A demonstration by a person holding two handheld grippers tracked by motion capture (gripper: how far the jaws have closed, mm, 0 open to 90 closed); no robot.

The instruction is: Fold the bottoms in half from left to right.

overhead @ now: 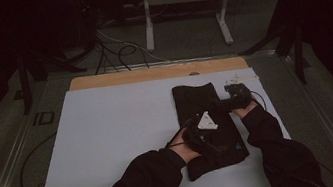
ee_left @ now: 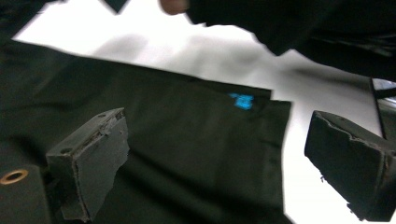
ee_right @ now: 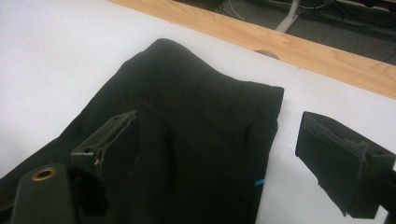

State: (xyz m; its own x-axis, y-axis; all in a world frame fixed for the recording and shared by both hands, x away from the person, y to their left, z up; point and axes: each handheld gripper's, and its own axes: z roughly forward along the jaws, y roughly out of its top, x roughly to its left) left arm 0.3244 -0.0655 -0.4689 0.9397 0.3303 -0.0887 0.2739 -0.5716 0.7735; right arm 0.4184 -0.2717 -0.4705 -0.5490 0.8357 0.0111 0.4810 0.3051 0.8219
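A folded black cloth garment (overhead: 208,127) with a small blue tag lies on the right half of the white table (overhead: 111,137). The left gripper (overhead: 212,139) hovers over its near end and the right gripper (overhead: 224,104) over its right edge, both with jaws wide apart and empty. A good fold likely needs each to pinch an edge squarely.

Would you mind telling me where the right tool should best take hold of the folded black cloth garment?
Probably at the far right corner of the folded black cloth garment, coming from its right side. That edge lies flat on the white table, and the right tool is open and straddles it, one jaw over cloth, one over table.
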